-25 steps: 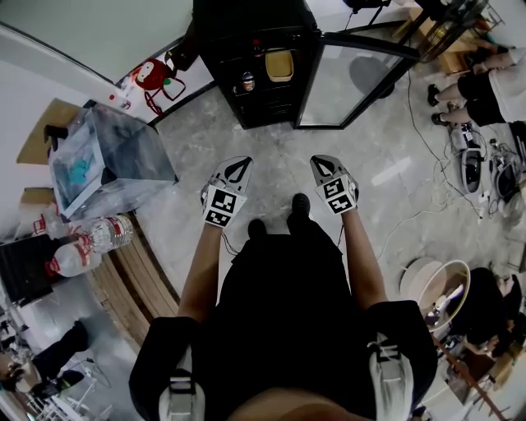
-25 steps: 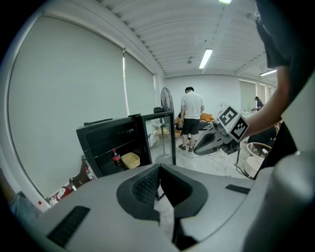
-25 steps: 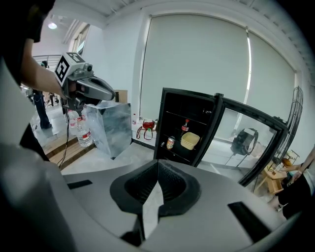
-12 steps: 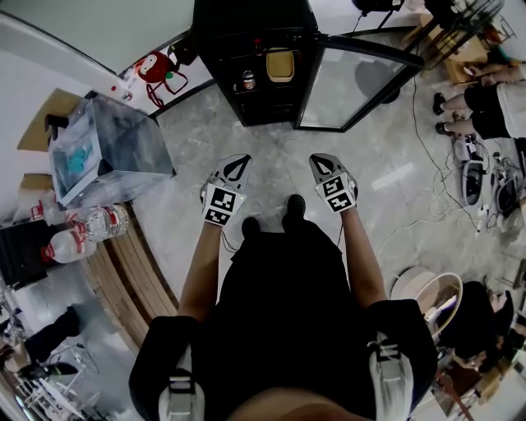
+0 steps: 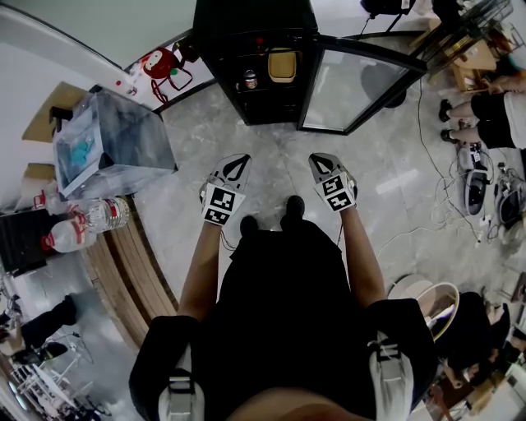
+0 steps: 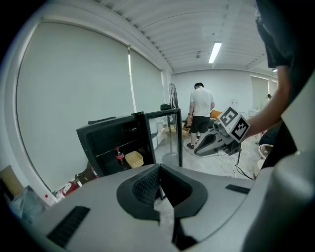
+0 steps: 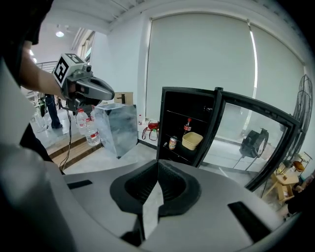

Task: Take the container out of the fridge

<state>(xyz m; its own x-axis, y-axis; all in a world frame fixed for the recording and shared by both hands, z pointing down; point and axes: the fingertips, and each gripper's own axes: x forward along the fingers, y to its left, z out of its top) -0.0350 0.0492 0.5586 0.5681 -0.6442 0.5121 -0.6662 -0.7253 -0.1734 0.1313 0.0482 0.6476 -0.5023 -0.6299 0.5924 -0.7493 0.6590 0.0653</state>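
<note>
1. Two tools, left tool (image 5: 237,162) and right tool (image 5: 320,161), stay pinched closed and empty.
2. The pale yellow plastic container (image 5: 280,64) sits inside the open black fridge (image 5: 246,20) at twelve o'clock, barely nearer; approach remains.

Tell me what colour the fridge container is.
The container is pale yellow; right gripper view.

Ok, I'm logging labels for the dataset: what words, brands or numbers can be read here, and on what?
Nothing is legible.
Dark bottle: red label, too small to read.
Can: print blurred.
Water bottles: red labels, too small to read.
Marker cube: black-and-white squares only, no words.
</note>
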